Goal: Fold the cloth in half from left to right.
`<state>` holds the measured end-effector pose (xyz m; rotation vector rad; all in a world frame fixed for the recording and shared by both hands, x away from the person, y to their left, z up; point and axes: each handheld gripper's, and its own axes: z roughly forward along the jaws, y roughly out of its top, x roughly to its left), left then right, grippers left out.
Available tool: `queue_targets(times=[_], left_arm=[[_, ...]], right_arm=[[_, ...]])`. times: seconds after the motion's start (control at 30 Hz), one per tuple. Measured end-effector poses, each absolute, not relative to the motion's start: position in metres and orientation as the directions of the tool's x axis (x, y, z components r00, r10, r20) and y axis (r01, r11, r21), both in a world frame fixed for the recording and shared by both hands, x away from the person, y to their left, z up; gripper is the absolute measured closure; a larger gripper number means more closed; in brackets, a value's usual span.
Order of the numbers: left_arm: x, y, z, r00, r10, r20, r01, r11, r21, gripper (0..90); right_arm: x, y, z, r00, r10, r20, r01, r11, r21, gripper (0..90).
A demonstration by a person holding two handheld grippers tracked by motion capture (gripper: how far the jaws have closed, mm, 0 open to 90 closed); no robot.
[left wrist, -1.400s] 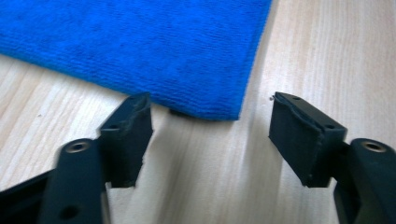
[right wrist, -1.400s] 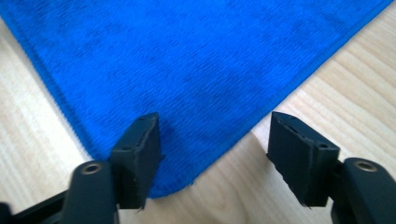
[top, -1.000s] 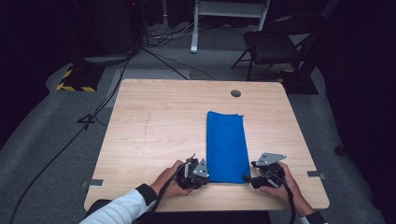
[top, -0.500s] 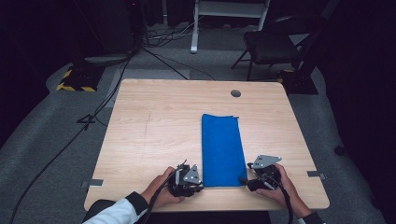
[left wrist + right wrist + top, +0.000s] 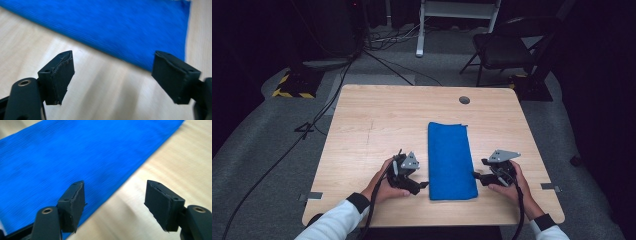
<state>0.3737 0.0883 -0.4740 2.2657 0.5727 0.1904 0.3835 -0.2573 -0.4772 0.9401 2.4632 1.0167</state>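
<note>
Two tongs (image 5: 424,185) (image 5: 475,175) flanking blue cloth (image 5: 450,160), bare table (image 5: 382,125)

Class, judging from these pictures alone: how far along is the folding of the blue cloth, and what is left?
Done: the blue cloth lies flat as a narrow folded strip on the table. In hand: nothing is gripped; the left gripper and right gripper sit open at its near corners. Left: probably grasping that near end and folding it toward the far end.

Black chair (image 5: 507,47) beyond wooden table (image 5: 377,120); floor cables (image 5: 312,125).
</note>
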Motion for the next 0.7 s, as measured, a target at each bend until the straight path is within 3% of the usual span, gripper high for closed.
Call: queue_targets(times=[0.4,0.47,0.7], left_arm=[[0.433,0.071,-0.463,0.86,0.509,-0.028,0.362,-0.572,0.736,19.4],[0.445,0.068,-0.464,0.85,0.526,-0.019,0.367,-0.566,0.738,19.3],[0.494,0.059,-0.475,0.782,0.618,-0.086,0.476,-0.503,0.721,19.6]], right_arm=[[0.444,-0.251,-0.468,-0.654,0.756,-0.026,0.508,0.464,0.725,37.4],[0.452,-0.248,-0.47,-0.645,0.762,-0.063,0.499,0.481,0.721,38.1],[0.486,-0.241,-0.472,-0.626,0.778,-0.051,0.508,0.456,0.731,39.9]])
